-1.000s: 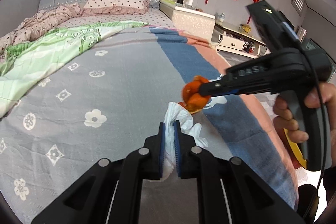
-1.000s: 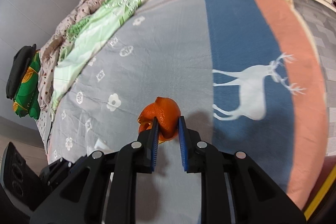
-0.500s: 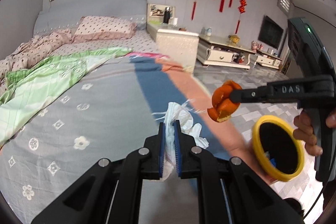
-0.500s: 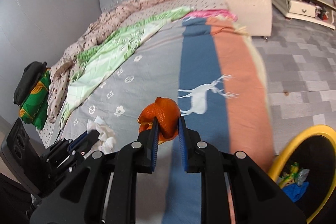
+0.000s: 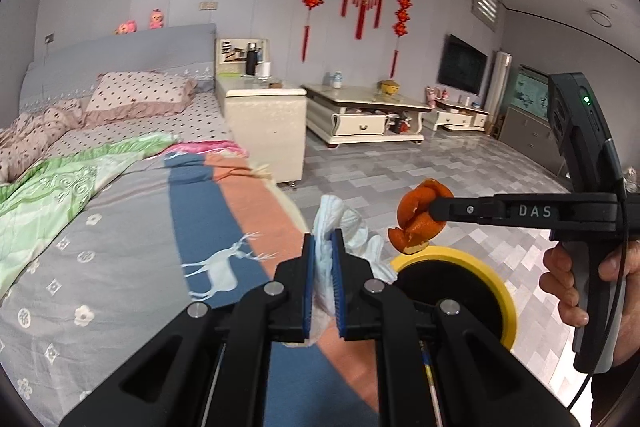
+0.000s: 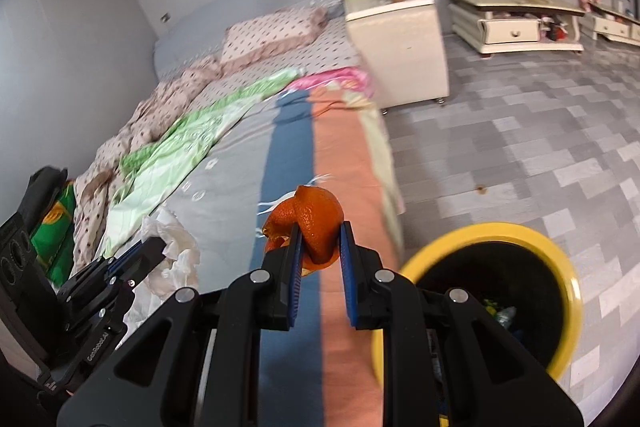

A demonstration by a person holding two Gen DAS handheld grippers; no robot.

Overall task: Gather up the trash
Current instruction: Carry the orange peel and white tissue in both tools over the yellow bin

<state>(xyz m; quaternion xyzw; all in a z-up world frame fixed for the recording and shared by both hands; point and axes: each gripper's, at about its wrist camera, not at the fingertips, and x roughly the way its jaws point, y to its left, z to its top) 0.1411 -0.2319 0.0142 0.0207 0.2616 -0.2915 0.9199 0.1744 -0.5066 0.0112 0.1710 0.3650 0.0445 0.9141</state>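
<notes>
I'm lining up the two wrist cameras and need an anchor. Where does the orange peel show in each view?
Left wrist view: the orange peel sits right of centre, pinched at the tip of the right gripper, just above the yellow-rimmed bin.
Right wrist view: the peel is at centre, between that gripper's blue pads, left of the bin.
Shared landmark: the white bedside cabinet.

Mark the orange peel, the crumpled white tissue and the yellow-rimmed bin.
orange peel (image 6: 316, 223): right wrist view, on its rind between the pads.
crumpled white tissue (image 5: 348, 227): left wrist view, on the wad above the pads.
yellow-rimmed bin (image 6: 560, 255): right wrist view, on its rim.
</notes>
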